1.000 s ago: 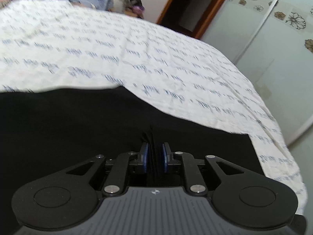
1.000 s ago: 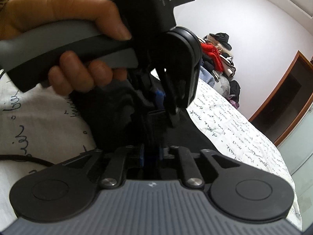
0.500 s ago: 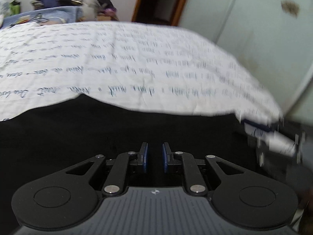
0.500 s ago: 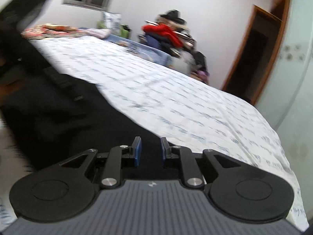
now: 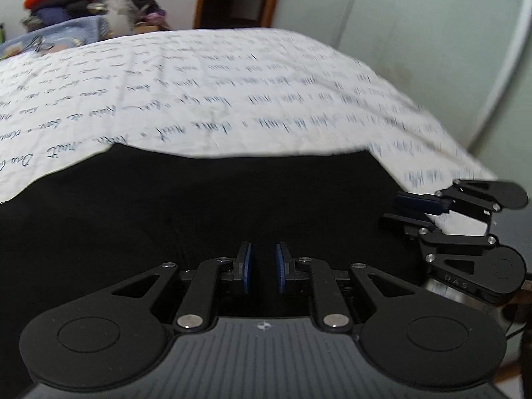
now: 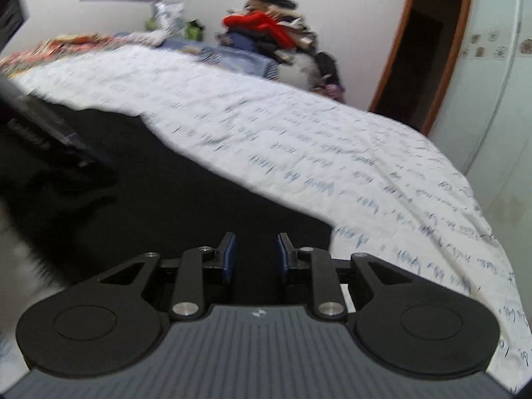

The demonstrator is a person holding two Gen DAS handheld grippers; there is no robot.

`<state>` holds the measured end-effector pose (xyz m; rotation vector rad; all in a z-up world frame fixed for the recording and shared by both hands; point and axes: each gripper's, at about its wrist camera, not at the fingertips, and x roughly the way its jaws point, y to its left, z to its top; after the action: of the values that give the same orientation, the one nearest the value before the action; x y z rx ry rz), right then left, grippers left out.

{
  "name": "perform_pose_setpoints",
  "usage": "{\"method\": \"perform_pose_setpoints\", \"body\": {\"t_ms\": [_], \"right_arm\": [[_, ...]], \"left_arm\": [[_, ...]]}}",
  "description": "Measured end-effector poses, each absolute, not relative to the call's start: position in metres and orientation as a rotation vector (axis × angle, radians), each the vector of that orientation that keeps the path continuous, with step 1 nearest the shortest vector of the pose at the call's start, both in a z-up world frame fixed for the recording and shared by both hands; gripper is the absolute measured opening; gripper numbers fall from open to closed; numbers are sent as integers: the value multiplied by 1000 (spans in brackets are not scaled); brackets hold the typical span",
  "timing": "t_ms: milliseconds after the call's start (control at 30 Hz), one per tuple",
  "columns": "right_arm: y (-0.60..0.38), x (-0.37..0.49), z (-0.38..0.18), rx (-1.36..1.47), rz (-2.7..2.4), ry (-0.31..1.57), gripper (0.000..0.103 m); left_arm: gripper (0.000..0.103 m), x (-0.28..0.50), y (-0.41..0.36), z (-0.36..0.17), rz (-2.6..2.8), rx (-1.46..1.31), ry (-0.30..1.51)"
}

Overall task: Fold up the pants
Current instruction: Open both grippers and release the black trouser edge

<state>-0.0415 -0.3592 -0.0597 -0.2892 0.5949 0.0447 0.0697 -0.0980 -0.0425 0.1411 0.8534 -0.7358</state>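
Observation:
Black pants (image 5: pixel 166 216) lie spread over the near part of a white bed sheet (image 5: pixel 232 83) printed with handwriting. My left gripper (image 5: pixel 264 266) sits low over them, its blue pads a narrow gap apart with black cloth filling the gap. To its right my right gripper (image 5: pixel 392 209) hovers at the pants' right edge, turned on its side. In the right wrist view the right gripper (image 6: pixel 256 256) has its jaws opening above the pants (image 6: pixel 166 199), and nothing is pinched between the pads.
A heap of clothes with a red garment (image 6: pixel 276 33) is piled at the bed's far end. A dark doorway (image 6: pixel 422 50) and a pale wardrobe door (image 5: pixel 415 33) stand to the right. The sheet (image 6: pixel 299 139) beyond the pants lies bare.
The right gripper has drawn away from the left gripper's handle and the hand on it, rolled, and spread its pads. It now shows at the right of the left wrist view, which has swung round.

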Motion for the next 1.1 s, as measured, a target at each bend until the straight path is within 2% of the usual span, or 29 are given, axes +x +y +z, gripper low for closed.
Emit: {"method": "perform_pose_setpoints", "body": {"t_ms": [100,167,267,300,333,500,667,733,833,1100], "right_arm": [[-345,-37,-85,-334,46,632,26],[-345,-37,-83,-298,31,628,26],[-336,-42,-74,-317,15,584,26],[-333,-44,-72,-316,26,576,27],[-331,-46,-71,-312,38,572,32],[-329,-45,-87,-304,41,602,35],[-322,-47,-76,-293,36,541,36],[-315,-44,-73,-288,69,526,46],[-302,-35,-85,-328,106,574,50],[-284,-31,-72,-342,125,520,55]], "left_arm": [[16,59,-104,-48,-716,206,819],[18,55,-104,-43,-699,211,815],[43,49,-98,-38,-693,198,802],[59,47,-98,-38,-687,202,795],[66,46,-98,-41,-687,213,787],[66,33,-108,-44,-657,307,742],[67,34,-96,-35,-621,237,696],[69,43,-98,-46,-601,252,777],[69,42,-90,-50,-592,230,781],[69,55,-5,-27,-339,15,689]]}}
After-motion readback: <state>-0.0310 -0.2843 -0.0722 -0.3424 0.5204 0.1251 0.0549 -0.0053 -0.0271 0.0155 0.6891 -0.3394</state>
